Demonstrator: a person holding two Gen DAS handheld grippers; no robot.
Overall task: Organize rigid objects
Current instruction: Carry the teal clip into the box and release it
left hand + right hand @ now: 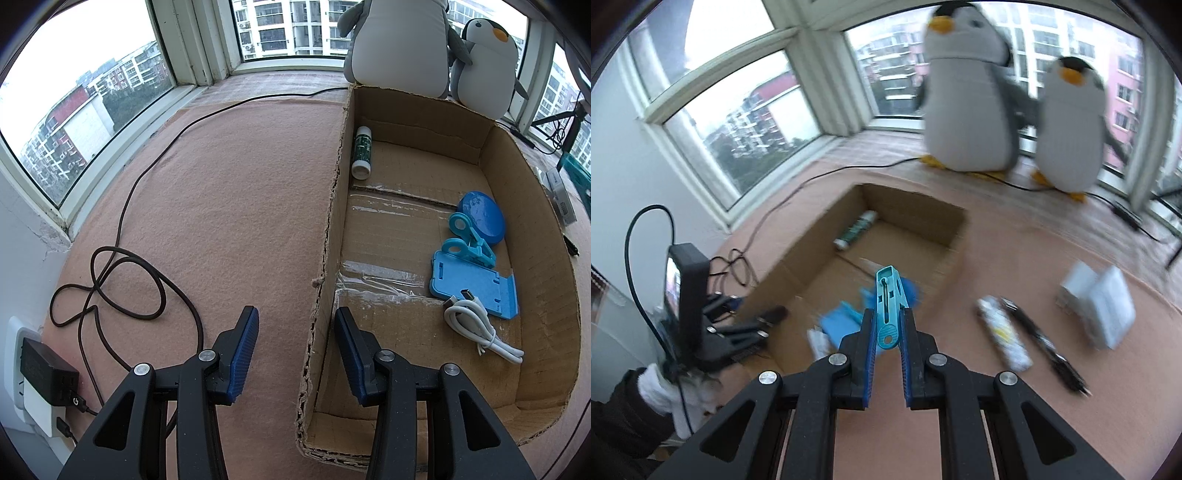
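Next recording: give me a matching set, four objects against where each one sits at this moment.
Things:
A. green bottle
B. white cable
C. black pen
D. teal clip in the right wrist view

Places:
1. clamped in the right gripper
2. on the mat, outside the cardboard box
3. inside the box, lying against a side wall
4. inside the box, by the blue stand

Pairs: A-3, B-4, C-2, D-1
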